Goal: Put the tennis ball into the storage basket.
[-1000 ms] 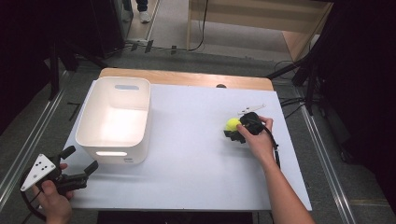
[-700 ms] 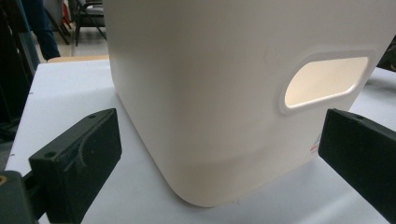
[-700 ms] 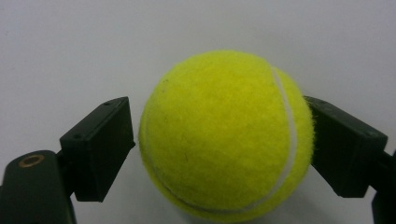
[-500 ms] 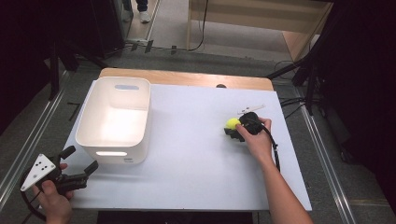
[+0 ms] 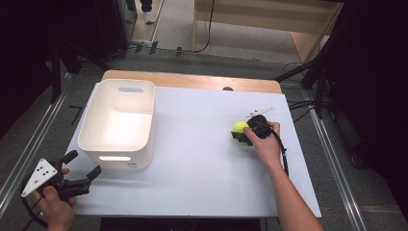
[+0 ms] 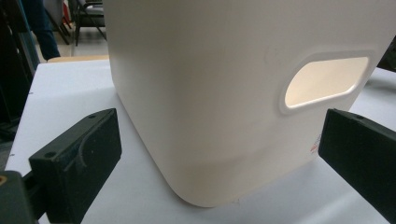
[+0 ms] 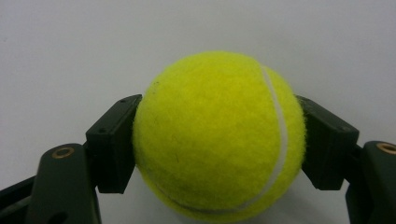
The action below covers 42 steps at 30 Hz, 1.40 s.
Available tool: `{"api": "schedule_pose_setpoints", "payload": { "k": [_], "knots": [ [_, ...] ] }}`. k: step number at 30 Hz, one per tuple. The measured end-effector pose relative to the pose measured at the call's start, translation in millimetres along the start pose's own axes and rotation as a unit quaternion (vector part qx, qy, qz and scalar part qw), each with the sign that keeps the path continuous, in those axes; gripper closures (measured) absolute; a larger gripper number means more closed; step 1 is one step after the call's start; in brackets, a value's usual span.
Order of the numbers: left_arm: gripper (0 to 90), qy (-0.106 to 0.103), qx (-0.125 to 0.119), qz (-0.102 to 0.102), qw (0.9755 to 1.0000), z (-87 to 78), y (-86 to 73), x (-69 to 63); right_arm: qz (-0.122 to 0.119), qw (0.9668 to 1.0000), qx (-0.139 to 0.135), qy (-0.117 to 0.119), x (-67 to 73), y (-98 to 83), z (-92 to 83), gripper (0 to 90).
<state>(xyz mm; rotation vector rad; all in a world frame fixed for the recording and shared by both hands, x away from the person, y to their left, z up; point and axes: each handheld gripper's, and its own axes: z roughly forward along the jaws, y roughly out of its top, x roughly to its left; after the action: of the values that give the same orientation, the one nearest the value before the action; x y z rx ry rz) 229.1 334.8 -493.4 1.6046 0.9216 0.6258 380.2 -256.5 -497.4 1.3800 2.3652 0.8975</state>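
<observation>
Right gripper view shows my right gripper (image 7: pixel 219 140) with jaws just closed tight on the tennis ball (image 7: pixel 219 135) near the tabletop's (image 5: pixel 192 159) right edge; my left gripper (image 5: pixel 79 171), jaws spread, faces the white bin (image 6: pixel 210 93).

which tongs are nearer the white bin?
Left. The left tongs sit open just off the bin's near corner, not touching. The right tongs are far across the table, shut on the ball.
</observation>
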Motion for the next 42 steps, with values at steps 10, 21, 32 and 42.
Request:
{"api": "schedule_pose_setpoints", "payload": {
  "k": [10,21,32,42],
  "knots": [
    [0.0,-0.001,0.001,0.0,1.0,-0.2,0.1,0.2,-0.004,1.0,0.0,0.005,2.3,2.9,-3.7,22.8],
    [0.0,-0.002,0.001,0.0,1.0,-0.2,0.1,0.2,-0.023,0.9996,-0.006,0.013,11.0,11.0,-5.7,22.9],
    [0.0,-0.001,0.0,0.001,1.0,0.0,0.1,0.1,-0.03,0.9993,-0.009,0.019,18.2,16.2,-6.7,22.9],
    [0.0,-0.002,0.0,0.001,1.0,-0.2,0.1,0.1,-0.039,0.9988,-0.012,0.028,26.3,21.6,-6.9,22.9]
  ]
}}
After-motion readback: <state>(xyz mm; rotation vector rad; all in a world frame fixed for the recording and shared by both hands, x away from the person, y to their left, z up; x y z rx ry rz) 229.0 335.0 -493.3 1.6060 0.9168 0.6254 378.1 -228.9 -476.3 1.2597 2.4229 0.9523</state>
